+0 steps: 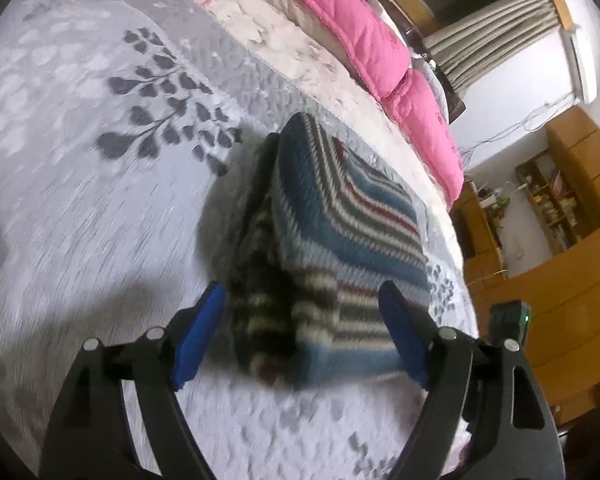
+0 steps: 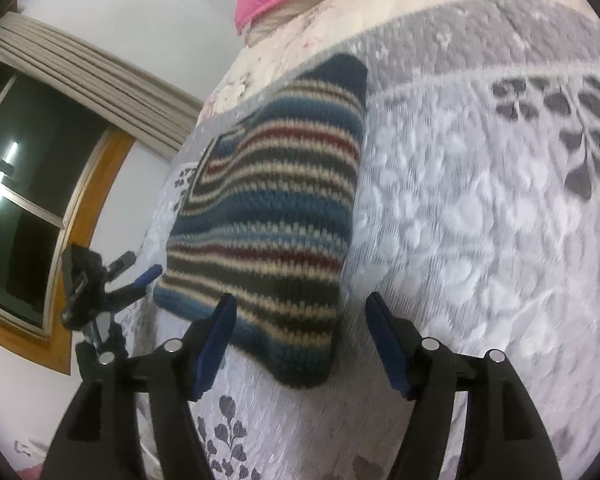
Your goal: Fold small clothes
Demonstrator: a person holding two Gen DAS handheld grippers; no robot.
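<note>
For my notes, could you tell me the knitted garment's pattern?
Stripes of blue, cream, dark grey and red on the knitted garment; clearest in the right wrist view.

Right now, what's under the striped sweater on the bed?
The folded striped sweater lies on the grey leaf-patterned bedspread, which shows all around it. Its own folded layers show at one edge. Whatever lies directly beneath is covered.

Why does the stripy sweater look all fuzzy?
Left wrist view: motion blur smears the near end of the striped sweater and the bedspread. Right wrist view: the sweater's stripes are sharper, the bedspread is streaked, and the fisheye bends the window frame.
</note>
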